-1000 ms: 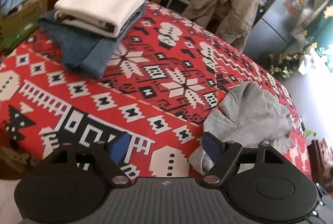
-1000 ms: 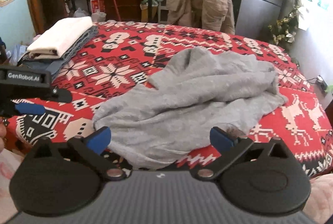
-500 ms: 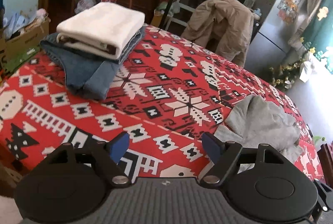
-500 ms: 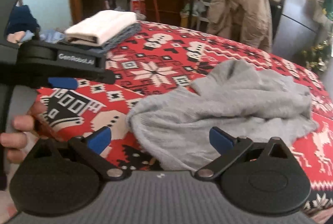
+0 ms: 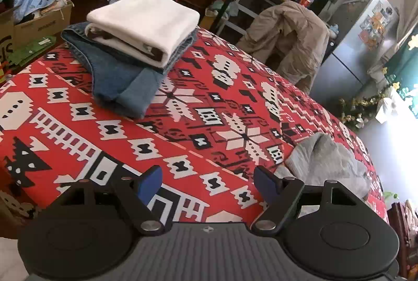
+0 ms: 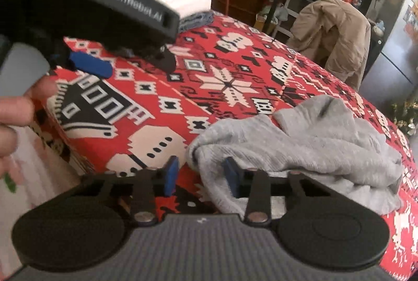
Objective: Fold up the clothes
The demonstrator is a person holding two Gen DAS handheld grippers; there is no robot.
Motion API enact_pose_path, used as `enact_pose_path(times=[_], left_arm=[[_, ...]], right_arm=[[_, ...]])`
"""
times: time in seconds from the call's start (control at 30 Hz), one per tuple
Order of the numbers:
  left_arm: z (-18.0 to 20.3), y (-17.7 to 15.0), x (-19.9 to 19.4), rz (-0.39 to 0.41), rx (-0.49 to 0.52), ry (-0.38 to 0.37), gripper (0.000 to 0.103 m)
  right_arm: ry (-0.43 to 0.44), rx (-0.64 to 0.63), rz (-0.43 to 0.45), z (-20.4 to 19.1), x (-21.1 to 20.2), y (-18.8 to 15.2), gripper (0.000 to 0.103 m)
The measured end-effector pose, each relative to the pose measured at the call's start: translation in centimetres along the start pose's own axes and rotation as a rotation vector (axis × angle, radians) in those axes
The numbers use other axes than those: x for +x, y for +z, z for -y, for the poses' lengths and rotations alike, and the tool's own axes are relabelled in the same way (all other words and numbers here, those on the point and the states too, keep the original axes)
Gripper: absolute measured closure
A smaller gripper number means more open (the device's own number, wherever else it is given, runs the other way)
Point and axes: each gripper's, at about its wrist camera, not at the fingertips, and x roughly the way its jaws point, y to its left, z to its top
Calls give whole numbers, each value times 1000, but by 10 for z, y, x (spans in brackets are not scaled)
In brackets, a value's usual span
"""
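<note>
A crumpled grey garment point(image 6: 313, 145) lies at the near right of the table, which is covered by a red patterned cloth point(image 6: 230, 87). My right gripper point(image 6: 201, 176) is at the garment's near left edge. Its jaws are closing with a fold of grey cloth between them; the right pad point(image 6: 231, 176) touches the fabric, and a gap remains at the left pad. My left gripper point(image 5: 207, 183) hovers open over the bare tablecloth point(image 5: 183, 129), with the grey garment point(image 5: 326, 158) to its right. One blue fingertip point(image 6: 90, 65) of it shows in the right wrist view.
A folded white cloth point(image 5: 146, 24) sits on folded jeans point(image 5: 115, 77) at the far left of the table. Behind the table stand a chair draped with a beige jacket point(image 5: 290, 38), a fridge point(image 5: 360, 45) and cluttered shelves. A cardboard box point(image 5: 34, 24) is at the left. A hand point(image 6: 15, 111) holds the left gripper.
My right gripper has rolled, dropped to the garment's near left edge and narrowed its jaws around a fold. The left gripper looms closer in the right view, still open.
</note>
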Motion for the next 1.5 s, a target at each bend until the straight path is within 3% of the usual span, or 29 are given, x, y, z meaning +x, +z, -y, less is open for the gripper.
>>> enact_pose_path(times=[0.07,0.2,0.4,0.6,0.9,1.1,1.2,1.33,1.5], left_arm=[[2,-1,0,0,10,-2,27],[4,-3,0,-4,28,-11,27],[16,-9,2,-23,96,-21,27],[36,-21,5,-46,195,-60,27],[67,-40,8,-34,400,-56,27],[108,-42,27,-3,545,-68,31],[136,-37,49,-30,603,-81,40],[183,-28,73,2,706,-130,40],[253,-18,107,102,950,-162,40]], right_arm=[[-10,28,-3,6,3,1,96],[-41,136,42,34,-11,4,98],[-161,412,119,126,-50,-4,98],[-290,559,141,214,-68,-35,98],[-414,755,142,307,-76,-101,98],[-500,878,160,367,-70,-146,98],[-533,920,163,391,-64,-165,98],[-508,990,169,409,-57,-190,98],[-459,1020,181,419,-53,-202,97]])
